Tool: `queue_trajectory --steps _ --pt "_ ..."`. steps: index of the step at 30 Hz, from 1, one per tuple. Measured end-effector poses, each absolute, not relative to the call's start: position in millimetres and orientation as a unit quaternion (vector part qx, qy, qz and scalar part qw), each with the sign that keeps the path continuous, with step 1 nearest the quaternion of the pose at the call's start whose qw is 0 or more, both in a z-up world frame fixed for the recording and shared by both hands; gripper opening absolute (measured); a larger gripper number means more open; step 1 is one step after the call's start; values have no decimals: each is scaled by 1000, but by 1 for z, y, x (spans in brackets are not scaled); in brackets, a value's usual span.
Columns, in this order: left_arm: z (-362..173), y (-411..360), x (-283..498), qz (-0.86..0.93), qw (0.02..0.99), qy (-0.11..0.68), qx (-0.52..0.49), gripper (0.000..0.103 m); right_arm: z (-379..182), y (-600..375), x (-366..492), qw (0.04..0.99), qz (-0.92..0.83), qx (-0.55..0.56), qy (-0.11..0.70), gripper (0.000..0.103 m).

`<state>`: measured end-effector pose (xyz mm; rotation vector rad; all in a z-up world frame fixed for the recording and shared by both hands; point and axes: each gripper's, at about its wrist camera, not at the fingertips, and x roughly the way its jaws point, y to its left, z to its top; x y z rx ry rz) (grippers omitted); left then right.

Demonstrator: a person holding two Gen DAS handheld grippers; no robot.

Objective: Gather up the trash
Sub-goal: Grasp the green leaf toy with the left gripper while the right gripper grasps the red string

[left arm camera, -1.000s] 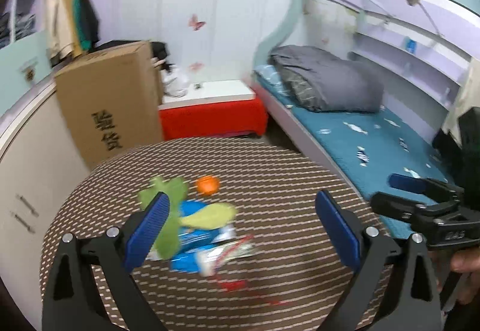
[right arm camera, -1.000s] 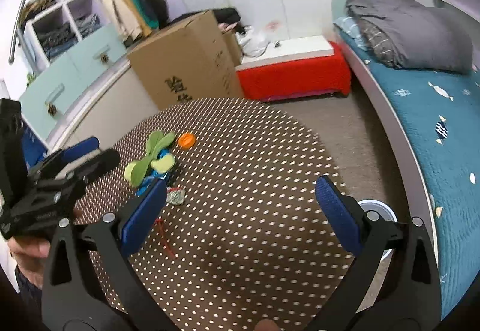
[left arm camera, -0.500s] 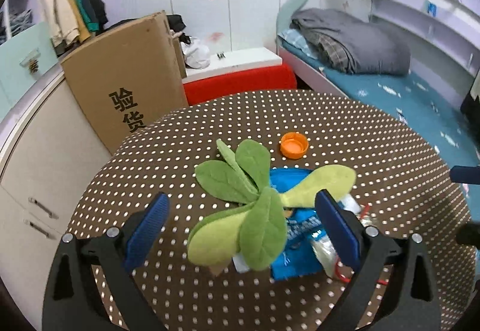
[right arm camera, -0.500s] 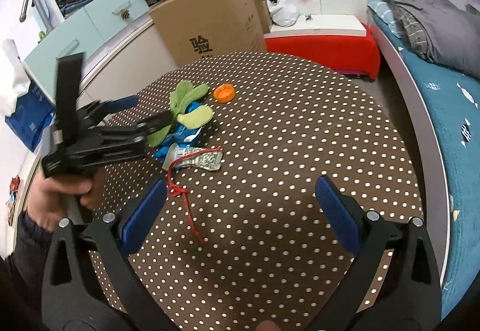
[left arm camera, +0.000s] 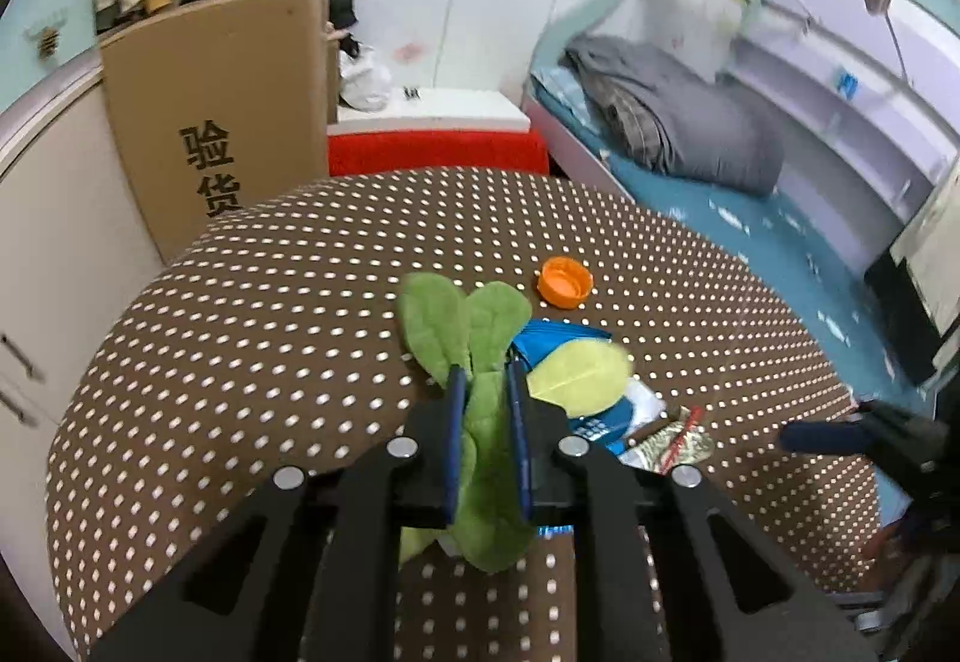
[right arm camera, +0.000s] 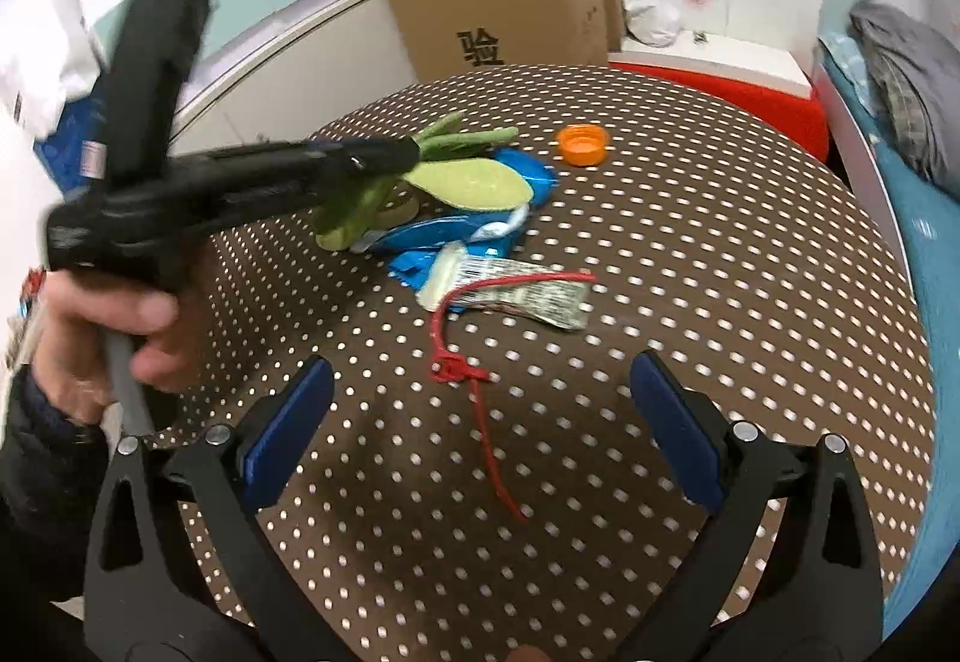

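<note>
Trash pile (right arm camera: 480, 242) sits on a round brown polka-dot table (left arm camera: 270, 350), cardboard box (left arm camera: 216, 116) and bed (left arm camera: 690, 182) beyond. Left gripper (left arm camera: 486, 380) jaws have just been closing and now pinch the green felt leaf toy (left arm camera: 480, 422) at the pile's left. Right gripper (right arm camera: 480, 404) jaws spread, empty, near side of the red tie (right arm camera: 474, 380); orange cap (right arm camera: 582, 144) lies farther back.
</note>
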<state>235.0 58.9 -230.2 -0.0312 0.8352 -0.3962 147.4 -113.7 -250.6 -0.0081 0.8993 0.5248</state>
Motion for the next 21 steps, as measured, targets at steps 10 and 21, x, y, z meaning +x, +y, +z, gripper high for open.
queue_trajectory --steps 10,21 --pt "-234 92 188 -157 903 398 -35 13 -270 -80 143 873 244 -117 406 13" --pt "-218 108 147 -142 910 380 -88 12 -240 -147 132 880 273 10 389 9"
